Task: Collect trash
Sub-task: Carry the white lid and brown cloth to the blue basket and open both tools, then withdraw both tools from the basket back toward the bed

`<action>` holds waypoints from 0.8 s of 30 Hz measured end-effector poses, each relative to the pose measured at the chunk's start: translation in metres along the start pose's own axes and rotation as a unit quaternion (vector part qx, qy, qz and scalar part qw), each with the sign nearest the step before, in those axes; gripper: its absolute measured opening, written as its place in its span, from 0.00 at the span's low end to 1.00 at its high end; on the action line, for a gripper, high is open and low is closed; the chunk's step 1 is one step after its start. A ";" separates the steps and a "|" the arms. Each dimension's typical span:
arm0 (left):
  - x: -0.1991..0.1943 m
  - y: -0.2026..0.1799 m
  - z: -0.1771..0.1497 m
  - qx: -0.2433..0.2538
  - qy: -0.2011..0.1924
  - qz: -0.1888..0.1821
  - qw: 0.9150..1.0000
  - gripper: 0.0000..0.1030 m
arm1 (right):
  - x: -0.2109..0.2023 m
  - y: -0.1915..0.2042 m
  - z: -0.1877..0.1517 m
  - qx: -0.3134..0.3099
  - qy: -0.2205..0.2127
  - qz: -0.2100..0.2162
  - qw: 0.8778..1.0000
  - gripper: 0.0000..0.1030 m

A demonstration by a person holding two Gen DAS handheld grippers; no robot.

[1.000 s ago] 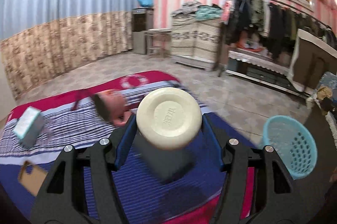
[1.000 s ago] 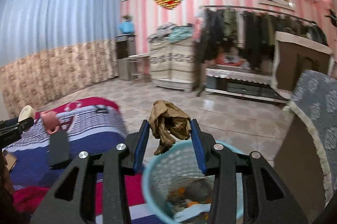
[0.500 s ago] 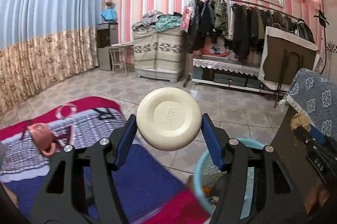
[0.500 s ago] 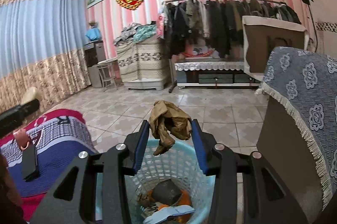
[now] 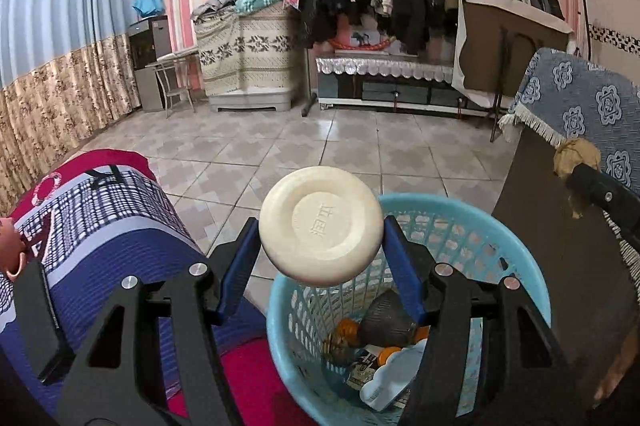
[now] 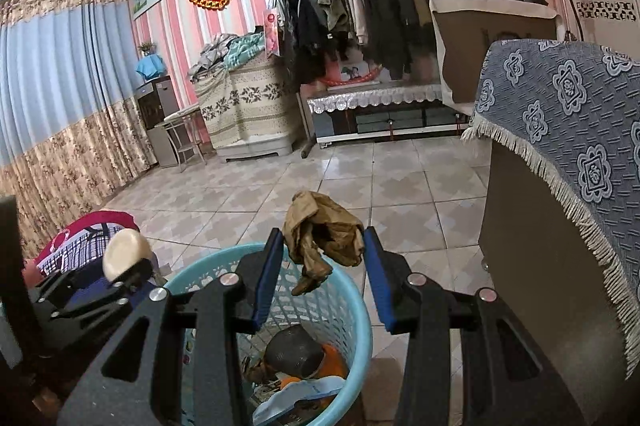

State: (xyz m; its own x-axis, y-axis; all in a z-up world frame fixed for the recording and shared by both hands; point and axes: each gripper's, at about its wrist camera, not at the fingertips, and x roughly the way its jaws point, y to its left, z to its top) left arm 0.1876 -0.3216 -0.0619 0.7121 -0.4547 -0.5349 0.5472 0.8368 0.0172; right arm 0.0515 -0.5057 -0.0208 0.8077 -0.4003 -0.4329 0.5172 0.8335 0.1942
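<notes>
Left wrist view: left gripper tilted downward, pinching cream disc above blue basket; right gripper likewise, pinching crumpled brown wad.

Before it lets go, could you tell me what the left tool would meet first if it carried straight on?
Probably the blue basket's far inner wall; the left tool, gripping the cream disc, points down over it. Depth is unclear.

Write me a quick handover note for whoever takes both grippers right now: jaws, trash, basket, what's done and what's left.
Left gripper: jaws shut on the round cream disc, held over the blue basket.
Right gripper: jaws shut on the crumpled brown paper, above the basket's rim.
Done: basket already holds several pieces of trash.
Left: release both pieces into the basket. A pink item and a dark flat object lie on the striped cover; check them.
</notes>
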 end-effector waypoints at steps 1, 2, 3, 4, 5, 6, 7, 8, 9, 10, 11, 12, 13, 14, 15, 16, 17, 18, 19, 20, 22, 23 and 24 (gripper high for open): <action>0.001 0.001 0.001 -0.001 0.003 -0.002 1.000 0.60 | 0.001 0.001 -0.001 -0.002 0.001 0.000 1.000 0.40; 0.003 0.002 0.002 -0.003 0.007 -0.001 1.000 0.72 | 0.001 0.003 -0.001 -0.004 0.001 0.001 1.000 0.40; 0.003 0.003 0.002 -0.006 0.007 0.001 1.000 0.84 | 0.001 0.005 -0.003 -0.005 0.001 0.001 1.000 0.40; 0.001 0.005 0.003 -0.011 0.002 0.005 1.000 0.87 | 0.002 0.007 -0.003 -0.007 0.002 0.001 1.000 0.40; -0.001 0.007 0.005 -0.015 -0.001 0.006 1.000 0.88 | 0.002 0.010 -0.004 -0.011 0.002 0.002 1.000 0.40; -0.002 0.012 0.007 -0.020 -0.001 0.007 1.000 0.89 | 0.004 0.012 -0.003 -0.015 0.003 0.002 1.000 0.40; -0.004 0.017 0.008 -0.024 -0.001 0.011 1.000 0.89 | 0.005 0.014 -0.004 -0.018 0.004 0.002 1.000 0.40; -0.006 0.021 0.008 -0.027 -0.001 0.018 0.999 0.92 | 0.005 0.018 -0.006 -0.021 0.005 0.003 1.000 0.40; -0.010 0.027 0.008 -0.030 -0.003 0.027 0.999 0.94 | 0.007 0.023 -0.009 -0.025 0.009 0.004 1.000 0.40; -0.013 0.033 0.008 -0.034 -0.005 0.032 0.999 0.94 | 0.010 0.025 -0.011 -0.026 0.013 0.004 1.000 0.40; -0.016 0.036 0.007 -0.036 -0.006 0.036 0.999 0.94 | 0.014 0.028 -0.014 -0.026 0.020 0.007 0.999 0.40; -0.018 0.042 0.007 -0.038 -0.007 0.041 0.998 0.94 | 0.018 0.029 -0.015 -0.026 0.024 0.008 0.999 0.40; -0.022 0.050 0.007 -0.042 -0.009 0.049 0.998 0.94 | 0.021 0.032 -0.017 -0.028 0.028 0.008 0.999 0.40; -0.025 0.056 0.006 -0.045 -0.012 0.056 0.997 0.94 | 0.024 0.036 -0.018 -0.035 0.032 0.006 0.999 0.40; -0.027 0.060 0.006 -0.048 -0.014 0.060 0.997 0.94 | 0.025 0.038 -0.019 -0.037 0.034 0.005 0.999 0.41; -0.029 0.067 0.006 -0.053 -0.015 0.065 0.996 0.94 | 0.027 0.040 -0.020 -0.039 0.034 0.004 0.999 0.41; -0.029 0.072 0.006 -0.058 -0.014 0.068 0.996 0.94 | 0.028 0.042 -0.021 -0.040 0.034 0.002 0.999 0.41; -0.029 0.076 0.005 -0.063 -0.012 0.070 0.995 0.94 | 0.028 0.044 -0.020 -0.042 0.034 0.000 0.999 0.42; -0.028 0.080 0.004 -0.067 -0.009 0.072 0.995 0.94 | 0.029 0.046 -0.021 -0.044 0.032 -0.002 0.998 0.42; -0.028 0.082 0.003 -0.069 -0.006 0.073 0.995 0.94 | 0.029 0.050 -0.021 -0.049 0.031 -0.003 0.998 0.44; -0.026 0.087 0.003 -0.072 -0.002 0.078 0.994 0.94 | 0.030 0.055 -0.024 -0.058 0.030 -0.005 0.998 0.76; -0.026 0.087 0.002 -0.072 -0.001 0.080 0.994 0.94 | 0.030 0.059 -0.025 -0.067 0.025 -0.014 0.997 0.81; -0.026 0.088 0.002 -0.072 0.000 0.081 0.994 0.94 | 0.030 0.061 -0.027 -0.075 0.022 -0.020 0.997 0.82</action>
State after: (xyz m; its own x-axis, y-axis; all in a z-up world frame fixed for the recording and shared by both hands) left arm 0.2183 -0.2368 -0.0447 0.7863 -0.3097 -0.5347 0.3557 0.9344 -0.0181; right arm 0.0994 -0.4569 -0.0453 0.7725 -0.4190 -0.4772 0.4970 0.8667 0.0435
